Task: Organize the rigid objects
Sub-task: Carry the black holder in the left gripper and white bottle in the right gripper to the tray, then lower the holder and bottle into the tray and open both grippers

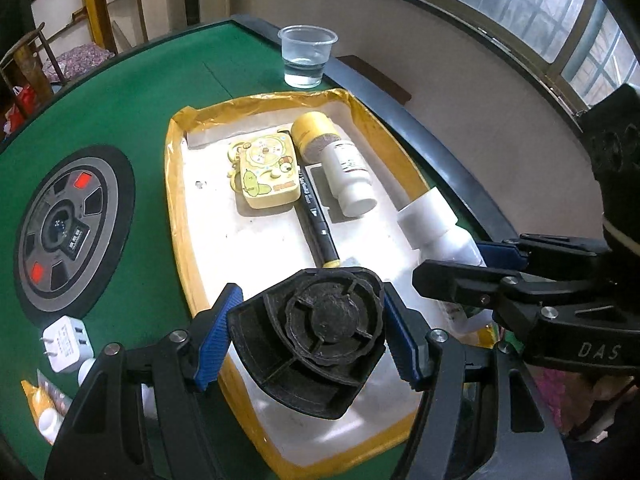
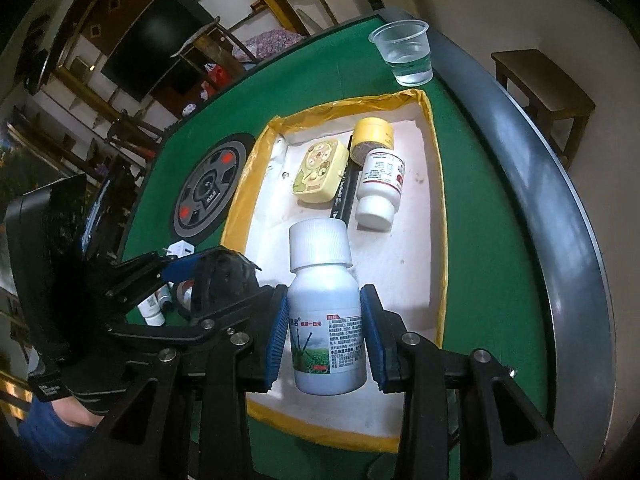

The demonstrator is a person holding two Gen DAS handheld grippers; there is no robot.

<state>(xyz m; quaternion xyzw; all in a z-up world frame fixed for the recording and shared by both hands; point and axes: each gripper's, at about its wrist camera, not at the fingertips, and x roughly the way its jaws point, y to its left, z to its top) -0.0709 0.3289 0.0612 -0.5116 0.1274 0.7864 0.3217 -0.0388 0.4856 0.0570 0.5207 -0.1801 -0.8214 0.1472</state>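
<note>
Left gripper (image 1: 308, 330), jaws wide, clamps a black ribbed plastic housing (image 1: 308, 340) at lower centre, over the near end of the yellow-rimmed tray (image 1: 176, 208). Right gripper (image 2: 326, 334), jaws narrower, clamps a white labelled bottle (image 2: 326, 320) over the tray's lower half. Bare white floor lies beyond; a marker (image 1: 318, 216), cartoon case (image 1: 264, 172), pill bottle (image 1: 348, 176) and yellow-capped jar (image 1: 314, 134) crowd the upper end. A water cup (image 1: 307, 56) stands past the far rim.
</note>
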